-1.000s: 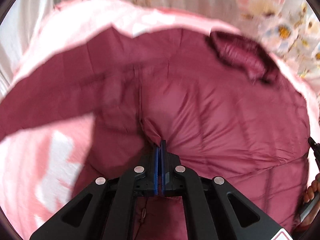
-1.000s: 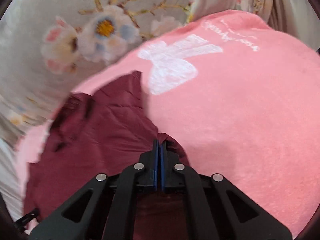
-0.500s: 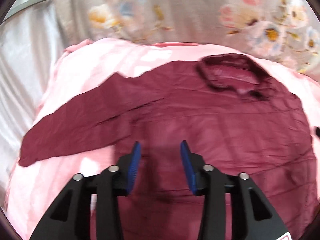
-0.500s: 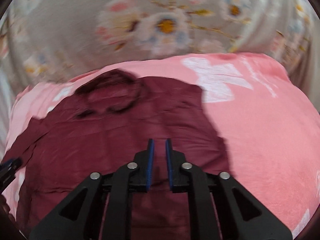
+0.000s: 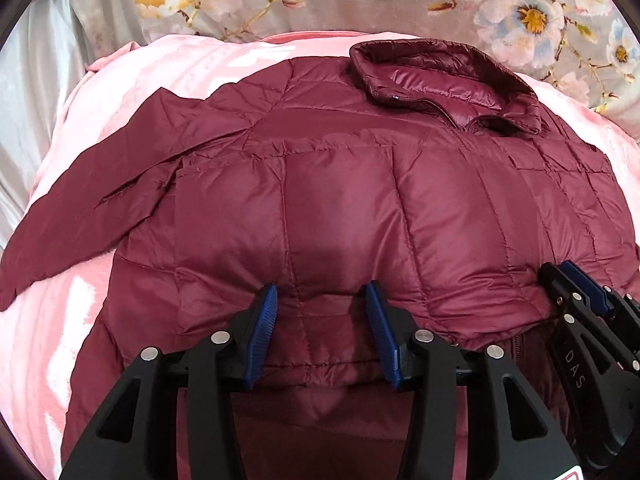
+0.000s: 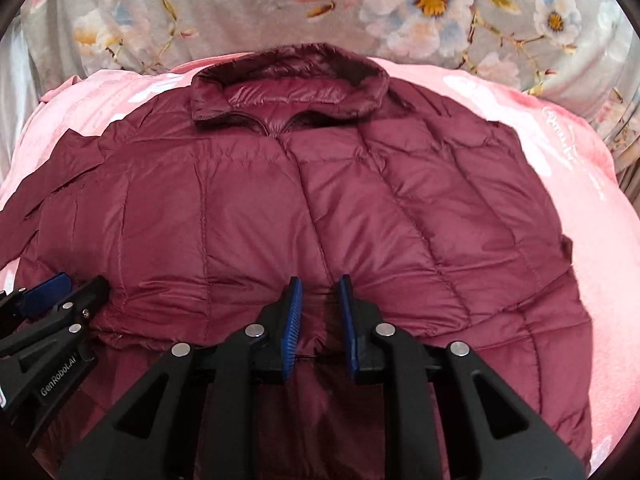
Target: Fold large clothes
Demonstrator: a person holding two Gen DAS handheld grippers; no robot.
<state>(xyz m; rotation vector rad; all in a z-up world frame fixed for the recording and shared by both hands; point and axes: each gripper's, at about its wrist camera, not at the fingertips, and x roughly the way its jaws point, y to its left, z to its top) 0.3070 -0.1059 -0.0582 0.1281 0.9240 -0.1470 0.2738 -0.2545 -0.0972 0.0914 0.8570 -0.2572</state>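
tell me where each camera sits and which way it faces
Left wrist: on the left claw, angled down at the maroon jacket; its opening jaws show, right claw at the right edge.
Right wrist: on the right claw, same downward tilt; left claw at the left edge.
Shared: jacket, collar, pink blanket.

jacket (image 5: 360, 208) hem hidden behind jaws, sleeve (image 5: 80, 216) end cut off at left edge
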